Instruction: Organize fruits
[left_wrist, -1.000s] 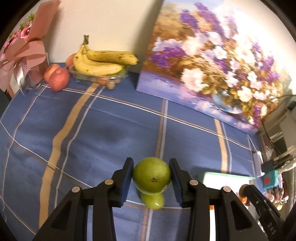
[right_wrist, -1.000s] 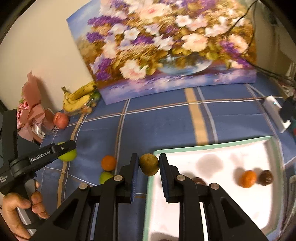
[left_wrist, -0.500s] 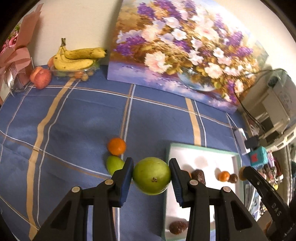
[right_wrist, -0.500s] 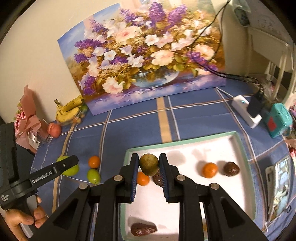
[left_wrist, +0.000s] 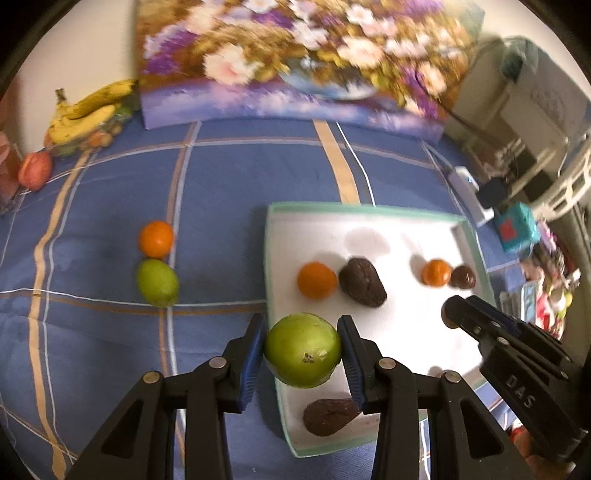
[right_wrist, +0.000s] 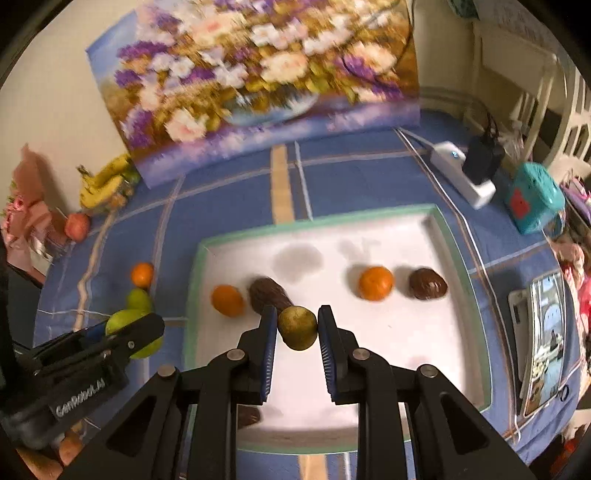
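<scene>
My left gripper (left_wrist: 302, 352) is shut on a big green fruit (left_wrist: 303, 349), held over the near left edge of the white tray (left_wrist: 391, 332). My right gripper (right_wrist: 297, 328) is shut on a small olive-brown fruit (right_wrist: 297, 328) above the tray (right_wrist: 406, 350). In the tray lie two oranges (right_wrist: 228, 300) (right_wrist: 375, 283) and several dark brown fruits (right_wrist: 266, 291) (right_wrist: 427, 283) (left_wrist: 328, 416). On the blue cloth left of the tray sit a third orange (left_wrist: 156, 238) and a small green fruit (left_wrist: 157, 282). The left gripper also shows at the lower left of the right wrist view.
A flower painting (left_wrist: 295, 62) leans on the back wall. Bananas (left_wrist: 86, 112) and a red apple (left_wrist: 35, 170) sit at the far left, with a pink bouquet (right_wrist: 26, 218). A white charger (right_wrist: 463, 173), a teal box (right_wrist: 533, 197) and a tablet (right_wrist: 546, 328) lie right of the tray.
Both grippers have moved right over the cloth with their fruit. The left one now reaches the tray's left edge; the right one has gone from that edge to over the tray's middle.
</scene>
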